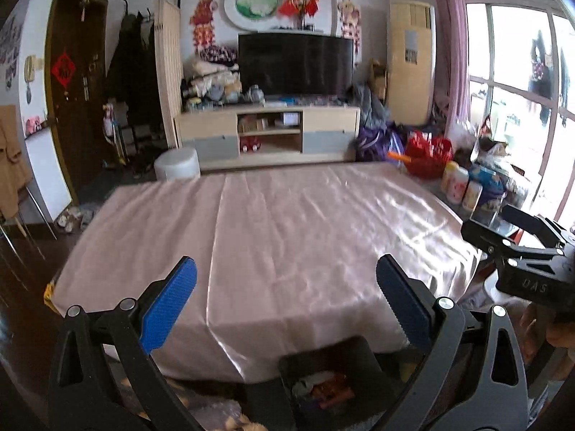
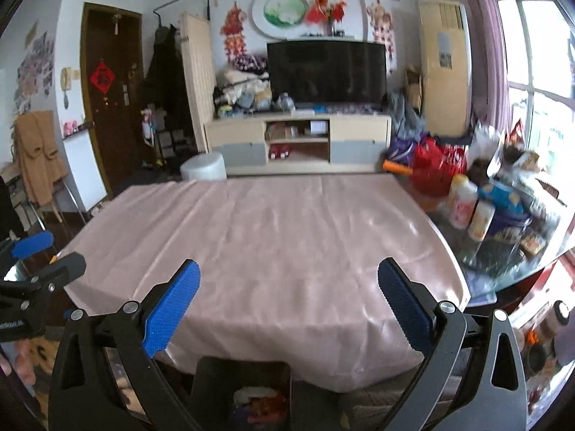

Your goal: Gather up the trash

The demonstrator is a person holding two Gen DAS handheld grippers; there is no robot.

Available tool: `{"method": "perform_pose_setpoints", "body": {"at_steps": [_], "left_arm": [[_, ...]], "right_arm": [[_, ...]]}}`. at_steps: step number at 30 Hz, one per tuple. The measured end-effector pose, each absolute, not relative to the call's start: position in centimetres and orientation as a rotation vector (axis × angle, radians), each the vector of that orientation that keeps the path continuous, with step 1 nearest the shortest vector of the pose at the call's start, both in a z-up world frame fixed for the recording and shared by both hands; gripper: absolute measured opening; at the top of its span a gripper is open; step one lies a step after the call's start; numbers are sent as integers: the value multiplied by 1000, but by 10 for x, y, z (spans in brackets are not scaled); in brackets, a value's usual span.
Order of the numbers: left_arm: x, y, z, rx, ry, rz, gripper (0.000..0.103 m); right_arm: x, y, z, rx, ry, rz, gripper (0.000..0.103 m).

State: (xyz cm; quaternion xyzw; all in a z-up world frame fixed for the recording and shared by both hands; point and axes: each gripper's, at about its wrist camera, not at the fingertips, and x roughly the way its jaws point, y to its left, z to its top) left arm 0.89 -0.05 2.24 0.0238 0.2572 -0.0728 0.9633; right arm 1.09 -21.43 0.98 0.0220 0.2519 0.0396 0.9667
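Note:
A black bin (image 1: 325, 355) stands on the floor at the table's near edge, holding crumpled white, orange and red trash (image 1: 323, 388). It also shows in the right wrist view (image 2: 215, 373) with trash (image 2: 260, 402) inside. My left gripper (image 1: 286, 287) is open and empty above the bin and the table edge. My right gripper (image 2: 288, 289) is open and empty, just right of the bin. The pink tablecloth (image 1: 273, 237) covers the table and I see nothing lying on it. The right gripper's body (image 1: 532, 262) shows at the left wrist view's right edge.
Bottles (image 2: 470, 208), a blue tin (image 2: 510, 226) and bags (image 2: 435, 168) crowd the table's uncovered right end. A white stool (image 1: 176, 163), a TV stand (image 1: 267, 136) and a TV (image 1: 294, 64) lie beyond the table. A door (image 1: 73, 82) is at far left.

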Motion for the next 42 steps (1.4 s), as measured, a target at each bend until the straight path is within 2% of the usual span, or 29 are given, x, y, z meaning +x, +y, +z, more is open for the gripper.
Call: {"method": "perform_pose_setpoints", "body": {"at_steps": [10,42], "left_arm": [[-3,0,38,22,482,-139,95],[-10,1,38,14,462,-148,95]], "right_arm": [[-8,-219,38,55,464,28,100],[-13,-216,33,69,465,41,100]]}}
